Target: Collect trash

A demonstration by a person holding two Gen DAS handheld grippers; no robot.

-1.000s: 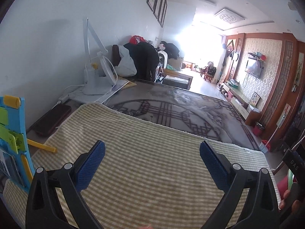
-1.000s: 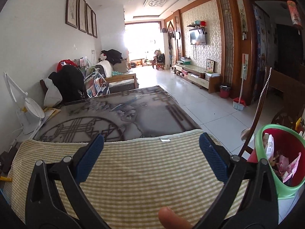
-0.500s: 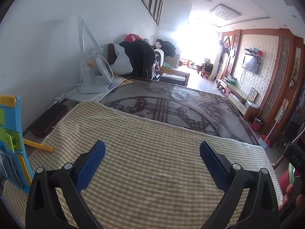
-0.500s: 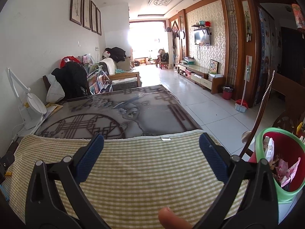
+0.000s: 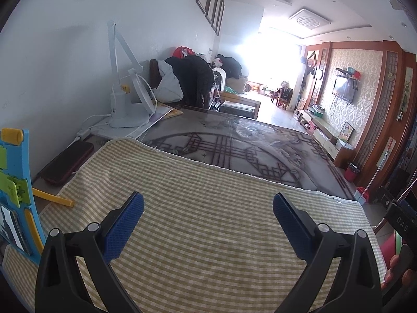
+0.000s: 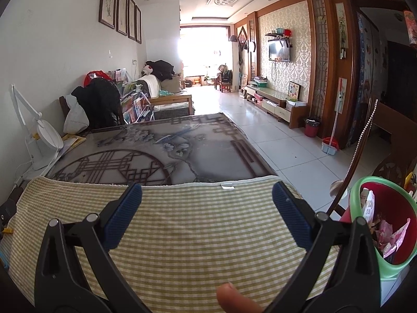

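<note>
Long living room with a bright window at the far end, and close in front of me a worktop with a checked cloth spread over its near part. Both my claws hang over that cloth with their blue pads wide apart and nothing between them: the left claw and the right claw.

No loose trash shows on the cloth or on the bare, patterned part of the worktop beyond it. What I can see of the trash sits in the bin with the green rim, low on the right just past the cloth's edge, with wrappers inside.

So I judge the collecting is nearly or wholly done, and the useful step is a check. I would sweep my view left, toward the blue toy board, the dark phone and the white lamp by the wall (none of these is trash). Keep the claws apart and clear of the cloth, so it doesn't drag.
</note>
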